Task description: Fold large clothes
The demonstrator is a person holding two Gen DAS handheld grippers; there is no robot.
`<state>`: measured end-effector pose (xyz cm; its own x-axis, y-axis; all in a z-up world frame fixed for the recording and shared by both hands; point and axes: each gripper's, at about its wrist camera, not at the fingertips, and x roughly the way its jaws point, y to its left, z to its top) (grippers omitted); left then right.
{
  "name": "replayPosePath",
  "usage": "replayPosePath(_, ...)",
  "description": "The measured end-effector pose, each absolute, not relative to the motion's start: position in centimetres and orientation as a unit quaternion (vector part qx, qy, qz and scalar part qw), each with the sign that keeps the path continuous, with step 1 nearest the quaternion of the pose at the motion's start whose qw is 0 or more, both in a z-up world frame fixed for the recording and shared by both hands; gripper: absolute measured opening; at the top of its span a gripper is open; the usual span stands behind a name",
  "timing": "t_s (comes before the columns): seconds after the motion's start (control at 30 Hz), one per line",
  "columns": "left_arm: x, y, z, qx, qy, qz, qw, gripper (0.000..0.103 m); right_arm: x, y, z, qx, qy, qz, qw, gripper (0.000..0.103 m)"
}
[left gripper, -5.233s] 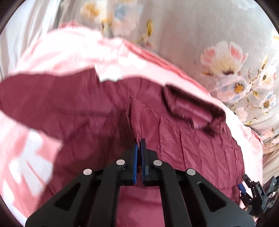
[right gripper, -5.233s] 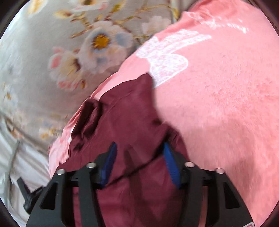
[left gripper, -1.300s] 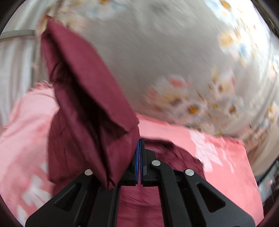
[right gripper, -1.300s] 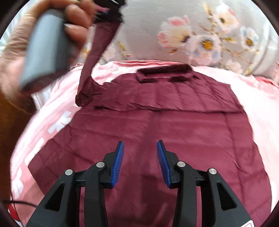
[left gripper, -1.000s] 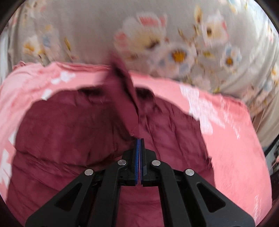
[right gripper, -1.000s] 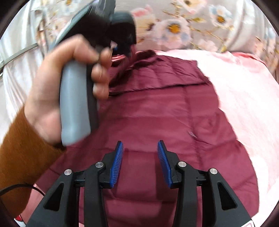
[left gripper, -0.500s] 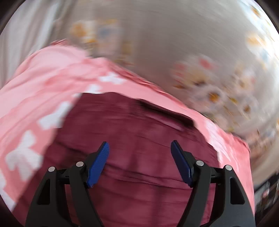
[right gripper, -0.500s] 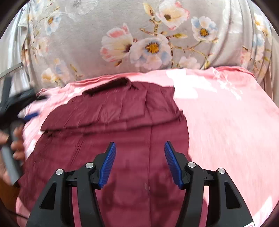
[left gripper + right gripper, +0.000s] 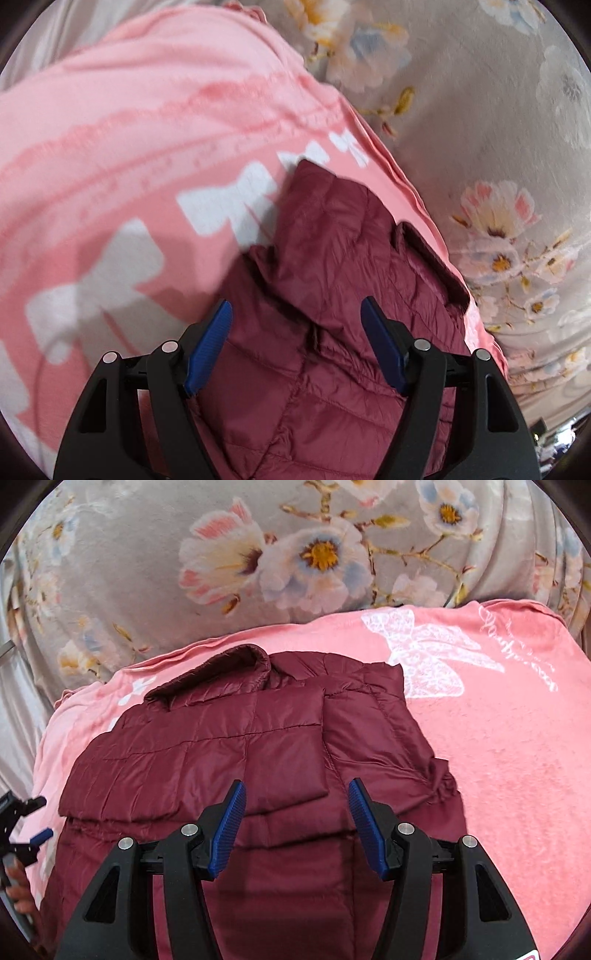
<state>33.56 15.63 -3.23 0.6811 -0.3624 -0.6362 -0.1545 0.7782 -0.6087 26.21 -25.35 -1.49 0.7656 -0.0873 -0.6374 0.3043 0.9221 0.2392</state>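
Observation:
A dark red quilted jacket (image 9: 258, 738) lies flat on a pink blanket (image 9: 517, 757), collar (image 9: 221, 675) toward the far side. Both sleeves lie folded across its upper body. My right gripper (image 9: 295, 827) is open and empty, hovering over the middle of the jacket. My left gripper (image 9: 295, 347) is open and empty over the jacket's left shoulder area (image 9: 332, 240), near its left edge. The left gripper also shows at the far left edge of the right wrist view (image 9: 22, 827).
The pink blanket (image 9: 110, 147) with white bow prints spreads to the left and right of the jacket. A grey floral cover (image 9: 295, 554) rises behind the collar and also runs along the right of the left wrist view (image 9: 517, 184).
The left gripper carried a sleeve across the jacket, let go of it and opened, then moved back to the jacket's left side. The right gripper stayed open over the jacket.

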Motion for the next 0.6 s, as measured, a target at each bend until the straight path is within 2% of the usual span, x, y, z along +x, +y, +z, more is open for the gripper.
replayPosePath(0.1, 34.3, 15.4, -4.1, -0.346, 0.401, -0.075, 0.845, 0.069, 27.2, -25.5, -2.2, 0.175, 0.336, -0.104, 0.92, 0.057)
replayPosePath(0.2, 35.6, 15.8, -5.0, -0.38, 0.402, -0.073, 0.83, 0.064, 28.0, -25.7, -3.0, 0.185, 0.349, -0.099, 0.914, 0.057)
replayPosePath(0.27, 36.6, 16.1, -5.5, -0.395, 0.405, -0.069, 0.822, 0.058, 28.6, -25.8, -3.4, 0.192, 0.355, -0.095, 0.91, 0.057)
replayPosePath(0.33, 37.5, 16.3, -6.0, -0.403, 0.41, -0.061, 0.816, 0.044, 29.1, -25.8, -3.5, 0.195, 0.356, -0.09, 0.909, 0.054)
replayPosePath(0.37, 38.0, 16.3, -6.2, -0.402, 0.412, -0.055, 0.816, 0.04, 29.3, -25.7, -3.4, 0.196, 0.354, -0.086, 0.91, 0.046)
replayPosePath(0.4, 38.2, 16.4, -6.2, -0.4, 0.412, -0.049, 0.817, 0.034, 29.6, -25.7, -3.2, 0.196, 0.354, -0.081, 0.911, 0.031)
replayPosePath(0.43, 38.6, 16.4, -6.0, -0.392, 0.411, -0.037, 0.822, 0.031, 29.8, -25.6, -2.9, 0.198, 0.353, -0.072, 0.912, 0.021)
replayPosePath(0.47, 38.8, 16.4, -5.8, -0.386, 0.409, -0.031, 0.826, 0.03, 29.8, -25.7, -2.4, 0.203, 0.348, -0.063, 0.913, 0.006)
replayPosePath(0.6, 39.0, 16.4, -4.0, -0.355, 0.388, -0.016, 0.851, 0.01, 27.5, -26.2, 2.0, 0.219, 0.263, -0.043, 0.939, 0.004)
